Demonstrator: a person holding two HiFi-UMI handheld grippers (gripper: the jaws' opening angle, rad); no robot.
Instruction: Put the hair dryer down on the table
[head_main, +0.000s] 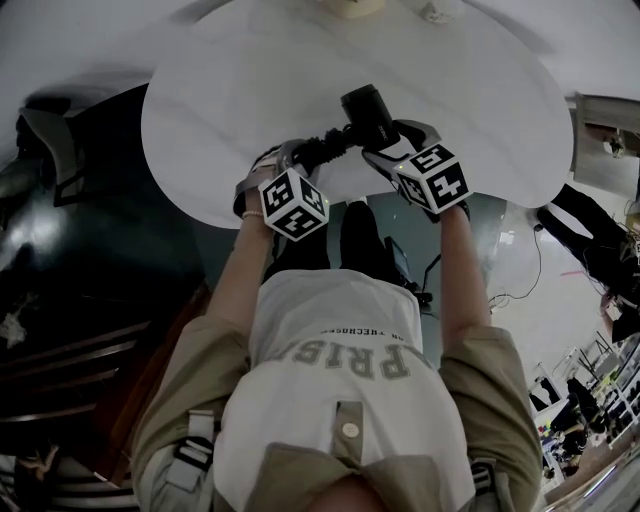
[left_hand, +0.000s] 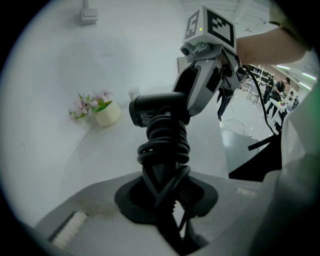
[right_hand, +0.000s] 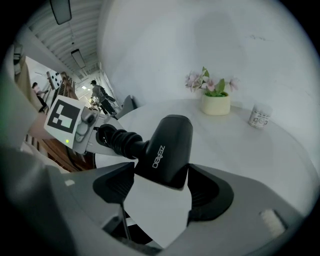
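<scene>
A black hair dryer (head_main: 365, 110) hangs over the near part of the round white table (head_main: 250, 90), held between both grippers. My left gripper (head_main: 290, 155) is shut on its handle (left_hand: 162, 150), which has the black cord coiled round it. In the left gripper view the handle rises from between the jaws (left_hand: 167, 195) up to the barrel. My right gripper (head_main: 397, 137) is shut on the barrel (right_hand: 167, 150), whose rear end sits between the two dark pads (right_hand: 162, 187). The frames do not show whether the dryer touches the tabletop.
A small pot of pink flowers (right_hand: 215, 102) and a little white jar (right_hand: 260, 117) stand at the table's far side. Dark furniture (head_main: 80, 250) lies to the left of the table. Cables (head_main: 520, 270) trail on the floor at the right.
</scene>
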